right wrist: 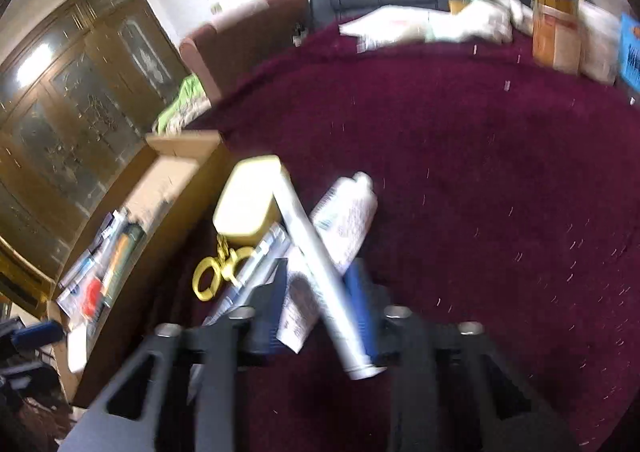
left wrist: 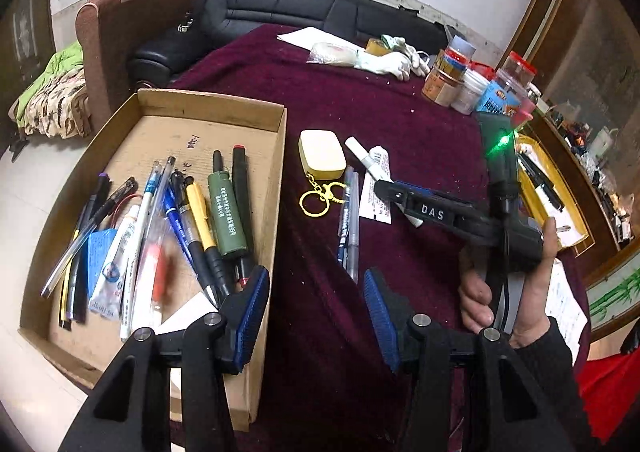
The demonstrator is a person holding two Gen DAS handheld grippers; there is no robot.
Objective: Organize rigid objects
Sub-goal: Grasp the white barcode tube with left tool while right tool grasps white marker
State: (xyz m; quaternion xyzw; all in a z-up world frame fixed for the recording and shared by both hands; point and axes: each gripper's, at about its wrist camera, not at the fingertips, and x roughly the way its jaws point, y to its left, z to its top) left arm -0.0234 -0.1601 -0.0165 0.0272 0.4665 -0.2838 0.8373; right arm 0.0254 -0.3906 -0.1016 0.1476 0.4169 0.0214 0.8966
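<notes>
A cardboard tray (left wrist: pixel 280 155) on the maroon table holds several pens, markers and a small tube. My left gripper (left wrist: pixel 316 308) is open and empty, straddling the tray's right wall. On the cloth lie a cream case with a yellow key ring (left wrist: pixel 322 155), two pens (left wrist: pixel 349 219), a white tube (left wrist: pixel 378 187) and a white marker (left wrist: pixel 366 157). My right gripper (right wrist: pixel 320 312) stands around the white marker (right wrist: pixel 316 260) and the tube (right wrist: pixel 348 219); the blurred view does not show whether it grips. It also shows in the left wrist view (left wrist: pixel 394 191).
Jars and boxes (left wrist: pixel 472 79) stand at the far right of the table. A white glove, a bag and paper (left wrist: pixel 384 59) lie at the back. A yellow tray (left wrist: pixel 560 207) with pens sits on the right. A black sofa (left wrist: pixel 280 7) is behind.
</notes>
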